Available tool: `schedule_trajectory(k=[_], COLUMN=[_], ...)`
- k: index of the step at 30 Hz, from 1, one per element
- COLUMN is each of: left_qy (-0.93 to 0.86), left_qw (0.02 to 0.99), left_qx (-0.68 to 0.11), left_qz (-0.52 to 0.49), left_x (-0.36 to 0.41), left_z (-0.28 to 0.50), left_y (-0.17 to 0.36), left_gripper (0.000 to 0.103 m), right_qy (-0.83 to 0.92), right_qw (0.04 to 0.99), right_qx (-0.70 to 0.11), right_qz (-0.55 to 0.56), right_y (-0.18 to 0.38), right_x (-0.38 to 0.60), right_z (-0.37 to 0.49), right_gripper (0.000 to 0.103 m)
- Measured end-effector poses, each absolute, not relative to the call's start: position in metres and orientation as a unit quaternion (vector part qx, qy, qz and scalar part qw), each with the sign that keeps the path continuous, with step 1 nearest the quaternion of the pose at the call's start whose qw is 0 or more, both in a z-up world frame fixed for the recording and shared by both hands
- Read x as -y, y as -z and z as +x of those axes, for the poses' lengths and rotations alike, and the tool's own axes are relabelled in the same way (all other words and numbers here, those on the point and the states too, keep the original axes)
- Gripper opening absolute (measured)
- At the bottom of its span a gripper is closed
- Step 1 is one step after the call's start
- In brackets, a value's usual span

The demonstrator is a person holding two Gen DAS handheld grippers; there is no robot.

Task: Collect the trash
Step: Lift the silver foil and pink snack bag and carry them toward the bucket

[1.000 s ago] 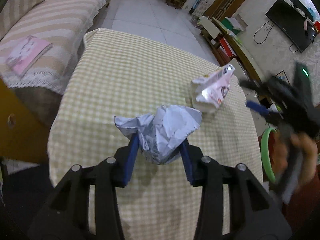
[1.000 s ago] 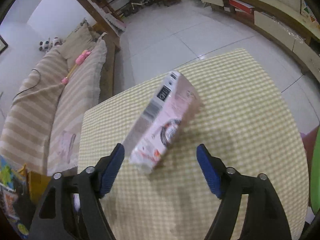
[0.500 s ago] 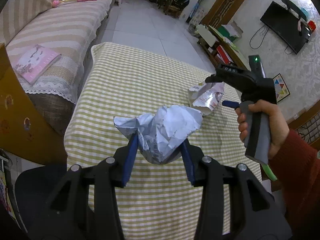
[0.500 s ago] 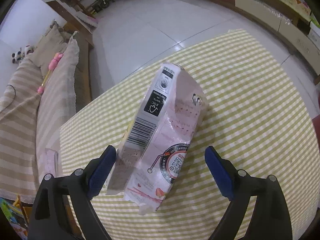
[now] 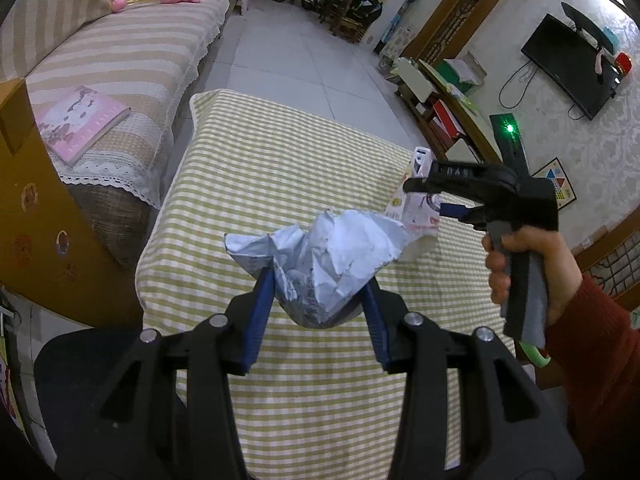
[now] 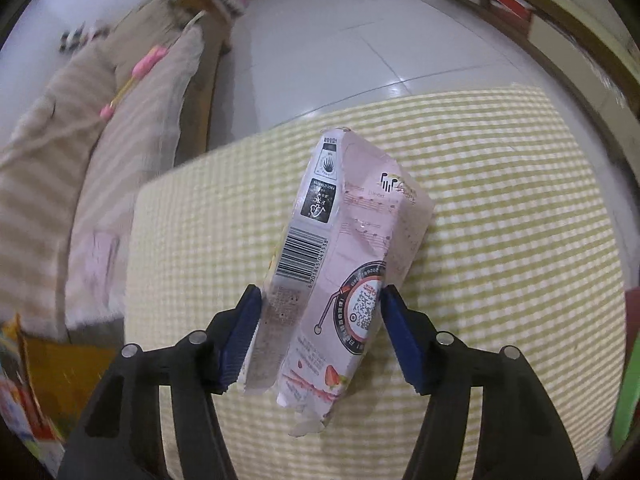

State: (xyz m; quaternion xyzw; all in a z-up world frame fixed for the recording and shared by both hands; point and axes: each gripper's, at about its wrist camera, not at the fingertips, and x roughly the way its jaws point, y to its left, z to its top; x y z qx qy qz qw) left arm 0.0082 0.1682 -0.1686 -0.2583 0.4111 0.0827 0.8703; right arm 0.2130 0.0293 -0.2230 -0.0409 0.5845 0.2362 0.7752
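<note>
- My left gripper is clamped on a crumpled paper wad, low center in the left wrist view, with both blue pads pressed into its sides above the table.
- My right gripper is closing on a pink carton; in the right wrist view both pads already touch its flanks, just below center.
- The carton lies tilted on the checked cloth, its barcode side toward the left of the frame and its torn end at the bottom.
- In the left wrist view the right gripper shows at center right, held by a hand in a red sleeve, with the carton just behind the wad.
- A sofa fills the upper left, with a pink book on it.
- A TV hangs at upper right.
</note>
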Motion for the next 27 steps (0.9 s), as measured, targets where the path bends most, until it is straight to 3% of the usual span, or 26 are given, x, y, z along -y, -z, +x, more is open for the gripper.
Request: schedule_trajectory(k=[7, 14, 16, 18, 27], left_qy=[-0.065, -0.056, -0.056, -0.060, -0.058], left_qw=[0.857, 0.834, 0.830, 0.830, 0.829], left_qx=[-0.444, -0.480, -0.483, -0.479, -0.485], left_qz=[-0.252, -0.266, -0.273, -0.278, -0.272], left_x=[-0.157, -0.151, -0.153, -0.156, -0.154], left_z=[0.019, 0.023, 0.022, 0.021, 0.027], left_y=[0.193, 0.223, 0.228, 0.228, 0.232], left_gripper=[0.042, 0.046, 0.049, 0.061, 0.074], right_qy=[-0.233, -0.226, -0.231, -0.231, -0.234], right_qw=[0.773, 0.774, 0.773, 0.773, 0.773], right_qx=[-0.573, -0.574, -0.575, -0.577, -0.580], right_qz=[-0.144, -0.142, -0.134, -0.128, -0.107], right_y=[0.231, 0.236, 0.236, 0.232, 0.228], right_x=[-0.019, -0.006, 0.000, 0.009, 0.006], right_z=[0.179, 0.167, 0.164, 0.162, 0.162], right_gripper=[0.063, 0.067, 0.067, 0.070, 0.074])
